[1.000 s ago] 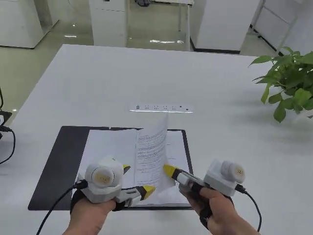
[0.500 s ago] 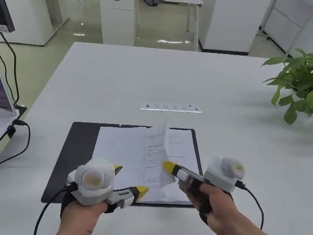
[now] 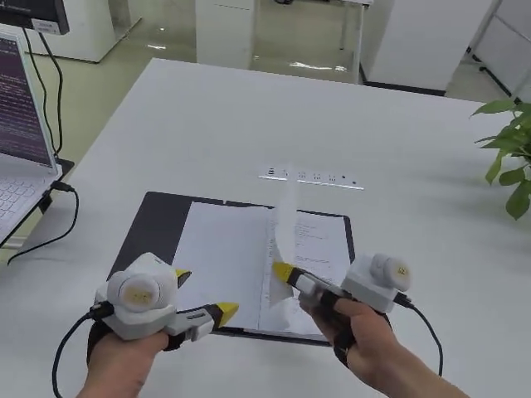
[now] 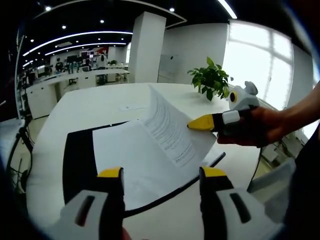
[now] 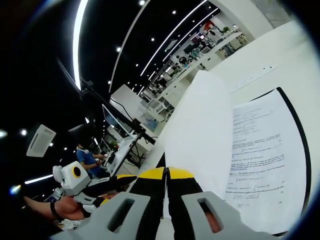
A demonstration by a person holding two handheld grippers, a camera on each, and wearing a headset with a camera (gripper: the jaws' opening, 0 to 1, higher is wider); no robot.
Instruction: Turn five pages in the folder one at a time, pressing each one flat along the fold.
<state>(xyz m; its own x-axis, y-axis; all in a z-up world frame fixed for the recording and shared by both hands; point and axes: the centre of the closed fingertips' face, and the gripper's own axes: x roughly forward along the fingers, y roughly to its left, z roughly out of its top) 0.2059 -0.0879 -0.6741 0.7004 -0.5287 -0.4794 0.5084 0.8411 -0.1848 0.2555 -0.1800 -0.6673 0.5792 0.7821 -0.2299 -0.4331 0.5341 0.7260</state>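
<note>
A black folder (image 3: 143, 239) lies open on the white table with white sheets on both sides. One printed page (image 3: 287, 222) stands nearly upright over the fold. My right gripper (image 3: 284, 271) is shut on that page's lower edge, and its own view shows the jaws (image 5: 166, 175) closed on the page (image 5: 200, 125). My left gripper (image 3: 203, 293) is open, low over the folder's front left edge, with nothing between its fingers (image 4: 162, 175). Its view shows the lifted page (image 4: 170, 131) and the right gripper (image 4: 204, 121) pinching it.
A white power strip (image 3: 311, 176) lies behind the folder. A laptop (image 3: 21, 141) and a black cable (image 3: 60, 217) sit at the left edge. A green plant (image 3: 510, 157) stands at the right. The table's front edge is close to both hands.
The view has shifted, placing the folder further right. The right gripper has carried the page up toward the fold, so it stands more on edge. The left gripper has drawn away leftward.
</note>
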